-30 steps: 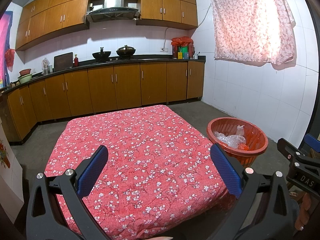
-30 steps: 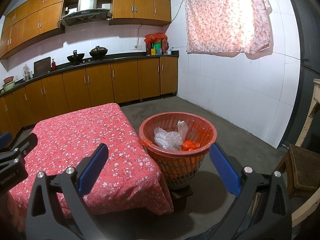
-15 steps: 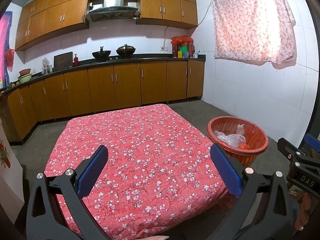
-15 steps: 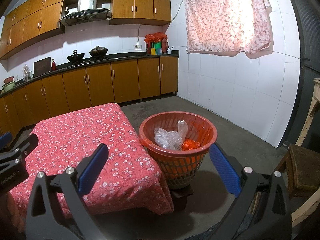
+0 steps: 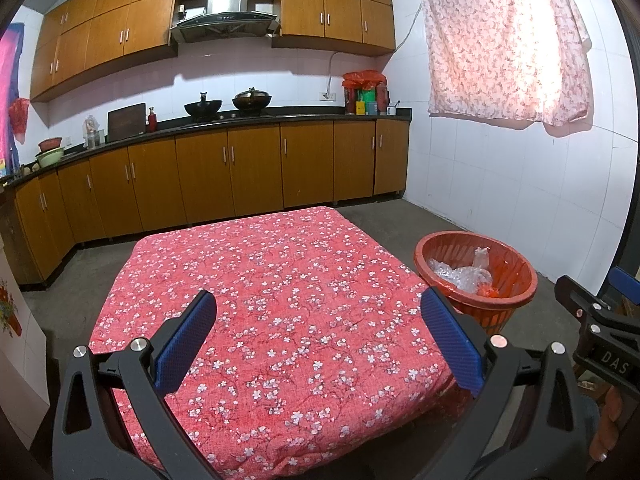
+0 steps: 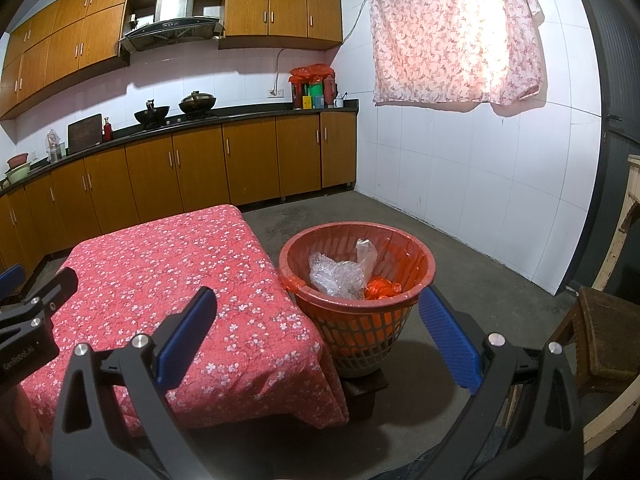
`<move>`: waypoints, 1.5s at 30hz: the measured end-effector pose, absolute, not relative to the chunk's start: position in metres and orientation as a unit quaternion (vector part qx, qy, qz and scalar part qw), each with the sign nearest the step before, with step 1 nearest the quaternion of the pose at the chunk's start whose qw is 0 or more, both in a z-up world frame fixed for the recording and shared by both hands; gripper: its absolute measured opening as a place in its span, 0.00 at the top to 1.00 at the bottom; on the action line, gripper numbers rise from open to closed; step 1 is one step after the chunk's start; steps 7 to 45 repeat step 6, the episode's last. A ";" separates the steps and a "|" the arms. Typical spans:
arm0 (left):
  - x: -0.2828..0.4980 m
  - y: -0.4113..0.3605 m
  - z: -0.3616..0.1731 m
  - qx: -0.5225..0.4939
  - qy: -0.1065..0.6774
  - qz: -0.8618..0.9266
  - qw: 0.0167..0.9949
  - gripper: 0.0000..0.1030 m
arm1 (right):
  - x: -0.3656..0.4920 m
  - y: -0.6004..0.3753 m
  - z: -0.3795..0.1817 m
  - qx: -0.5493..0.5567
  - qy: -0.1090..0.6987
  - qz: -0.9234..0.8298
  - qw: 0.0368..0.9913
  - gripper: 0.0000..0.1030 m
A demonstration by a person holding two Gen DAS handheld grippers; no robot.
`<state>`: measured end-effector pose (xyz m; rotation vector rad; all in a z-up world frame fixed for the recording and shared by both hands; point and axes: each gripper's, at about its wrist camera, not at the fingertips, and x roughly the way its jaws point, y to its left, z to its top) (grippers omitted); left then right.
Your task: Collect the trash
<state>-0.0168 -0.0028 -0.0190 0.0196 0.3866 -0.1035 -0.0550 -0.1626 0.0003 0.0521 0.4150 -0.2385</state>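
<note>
An orange-red basket [image 6: 424, 256] stands on the floor right of a table under a red flowered cloth [image 6: 168, 264]. In it lie clear crumpled plastic [image 6: 336, 276] and an orange wrapper [image 6: 380, 288]. The basket [image 5: 516, 276] also shows in the left wrist view, with the plastic [image 5: 460, 276] inside. My left gripper [image 5: 320, 340] is open and empty above the near part of the cloth [image 5: 280, 280]. My right gripper [image 6: 320, 336] is open and empty, in front of the basket and above the table's right corner. No trash shows on the cloth.
Wooden kitchen cabinets [image 5: 224, 176] with pots on the counter run along the back wall. A flowered curtain [image 6: 452, 32] hangs on the white tiled wall. A wooden stool [image 6: 604, 328] stands at the right. The basket rests on a dark block [image 6: 364, 388].
</note>
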 end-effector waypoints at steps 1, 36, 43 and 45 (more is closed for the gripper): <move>-0.016 -0.003 -0.019 0.010 0.192 -0.051 0.980 0.02 | -0.055 -0.163 0.001 0.026 0.206 -0.118 0.971 0.04; -0.015 -0.001 -0.022 0.008 0.193 -0.051 0.980 0.02 | -0.055 -0.164 0.001 0.026 0.206 -0.118 0.971 0.04; -0.015 -0.001 -0.022 0.008 0.193 -0.051 0.980 0.02 | -0.055 -0.164 0.001 0.026 0.206 -0.118 0.971 0.04; -0.015 -0.001 -0.022 0.008 0.193 -0.051 0.980 0.02 | -0.055 -0.164 0.001 0.026 0.206 -0.118 0.971 0.04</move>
